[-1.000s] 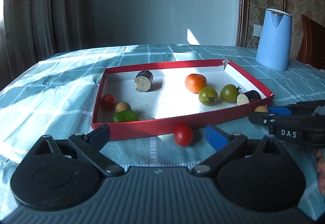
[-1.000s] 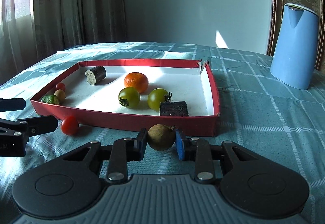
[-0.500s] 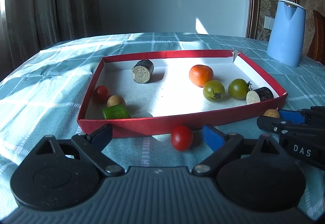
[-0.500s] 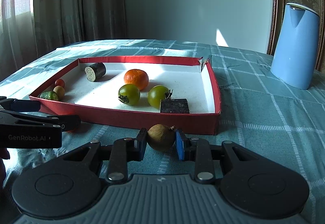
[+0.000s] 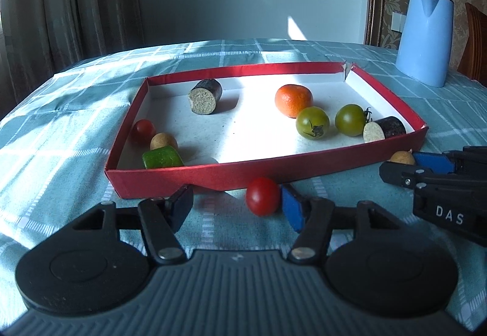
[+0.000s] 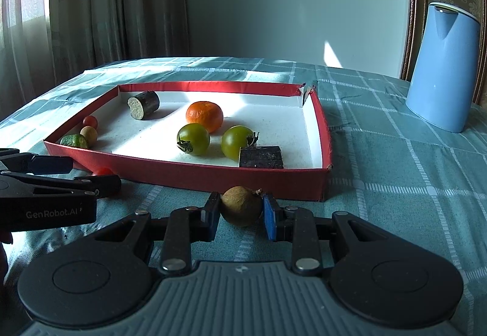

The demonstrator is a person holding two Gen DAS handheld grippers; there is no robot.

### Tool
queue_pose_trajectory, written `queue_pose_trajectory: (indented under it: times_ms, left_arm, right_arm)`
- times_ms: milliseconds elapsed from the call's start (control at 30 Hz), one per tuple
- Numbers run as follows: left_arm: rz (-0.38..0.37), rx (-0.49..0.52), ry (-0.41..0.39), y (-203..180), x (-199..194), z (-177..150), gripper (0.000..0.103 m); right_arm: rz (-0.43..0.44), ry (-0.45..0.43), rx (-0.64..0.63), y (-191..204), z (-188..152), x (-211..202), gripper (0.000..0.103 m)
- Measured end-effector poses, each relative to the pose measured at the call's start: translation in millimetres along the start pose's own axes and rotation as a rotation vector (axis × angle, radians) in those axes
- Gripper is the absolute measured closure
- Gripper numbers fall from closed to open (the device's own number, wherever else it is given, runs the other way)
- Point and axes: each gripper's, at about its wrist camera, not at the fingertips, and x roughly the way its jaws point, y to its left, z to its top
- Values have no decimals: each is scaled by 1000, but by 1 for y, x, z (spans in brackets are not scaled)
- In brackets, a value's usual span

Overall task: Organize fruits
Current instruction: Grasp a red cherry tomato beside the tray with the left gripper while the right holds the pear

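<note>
A red cherry tomato [image 5: 263,196] lies on the cloth just outside the front wall of the red tray [image 5: 188,179]. My left gripper [image 5: 236,208] is closing around it; the blue right pad touches the tomato, while the left pad still stands apart from it. My right gripper [image 6: 242,209] is shut on a small brown round fruit [image 6: 240,204], low over the cloth before the tray's front right corner. In the tray lie an orange [image 5: 293,100], two green tomatoes [image 5: 313,123], two dark cut pieces [image 5: 205,96], a green chunk [image 5: 161,157], a small red tomato and a tan ball.
A blue kettle [image 6: 443,68] stands at the back right on the checked teal tablecloth [image 6: 395,171]. Curtains hang at the left behind the table. A wooden chair back [image 5: 474,40] shows at the far right. The two grippers sit side by side in front of the tray.
The left gripper's jaws have narrowed around the red tomato after moving a little closer and lower. The right gripper has held still with the brown fruit.
</note>
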Motion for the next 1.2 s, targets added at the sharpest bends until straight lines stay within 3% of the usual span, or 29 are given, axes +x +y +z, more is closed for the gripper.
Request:
queue_pose_trajectory:
  times_ms: [300,367,800,1033,1200]
  left_arm:
    - [-40,20,-4,-5,-2,-1,71]
    - [-59,31,-10,-7,-4,-1,81]
    - [-55,56,-57,-6,-21,-2,82]
    - [-48,51,-143,-2,-37,23,82]
    - [-35,30,-120,3,-20,36,82]
  right_arm:
    - [1,0,1,0,0,0,74]
    - [3,-7,0,1,0,-1,74]
    - [2,-35,-4,1,0,-5,74]
    - [3,-91,-3,3,0,-15,74]
    - [11,-98,5,2,3,-16,74]
